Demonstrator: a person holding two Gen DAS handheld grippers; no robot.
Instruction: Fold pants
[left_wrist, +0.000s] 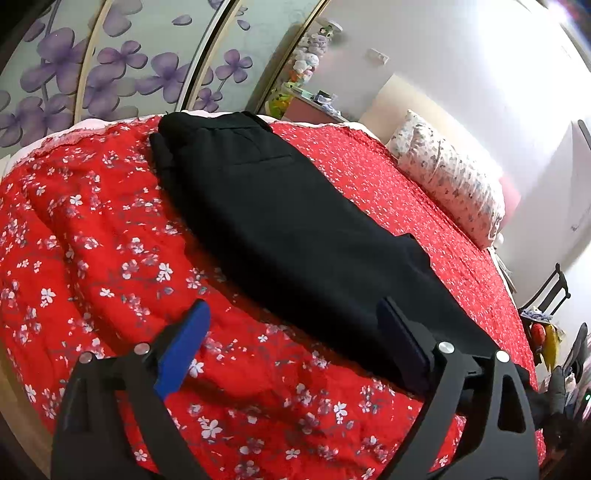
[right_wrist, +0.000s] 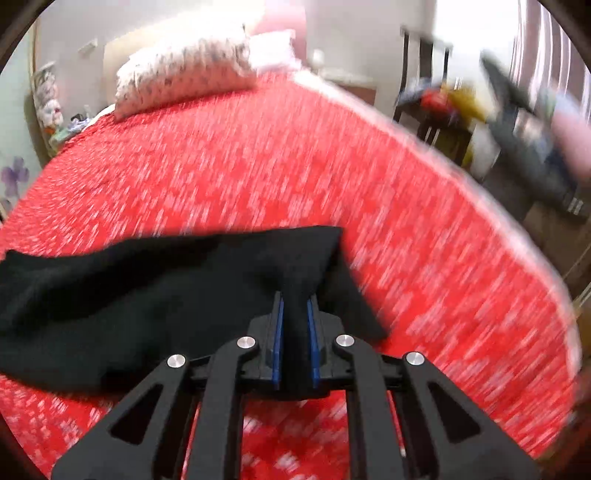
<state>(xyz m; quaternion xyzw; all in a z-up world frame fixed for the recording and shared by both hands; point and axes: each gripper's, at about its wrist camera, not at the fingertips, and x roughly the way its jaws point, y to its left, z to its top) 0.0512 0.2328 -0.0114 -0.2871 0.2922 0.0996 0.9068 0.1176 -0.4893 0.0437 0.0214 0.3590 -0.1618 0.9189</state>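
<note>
Black pants (left_wrist: 295, 229) lie lengthwise on a red floral bedspread (left_wrist: 92, 240), waistband at the far end, legs stacked toward me. My left gripper (left_wrist: 291, 321) is open and empty, hovering over the near leg end; its right finger (left_wrist: 402, 343) overlaps the fabric, its left finger (left_wrist: 184, 347) is over the bedspread. In the right wrist view, my right gripper (right_wrist: 294, 306) is shut on the hem end of the pants (right_wrist: 147, 295) and holds it lifted above the bedspread (right_wrist: 295, 166). That view is motion-blurred.
A patterned pillow (left_wrist: 450, 177) lies at the bed's head, also in the right wrist view (right_wrist: 184, 74). A floral wardrobe (left_wrist: 110, 66) stands beyond the bed. A chair with clutter (right_wrist: 443, 103) stands beside the bed's right edge.
</note>
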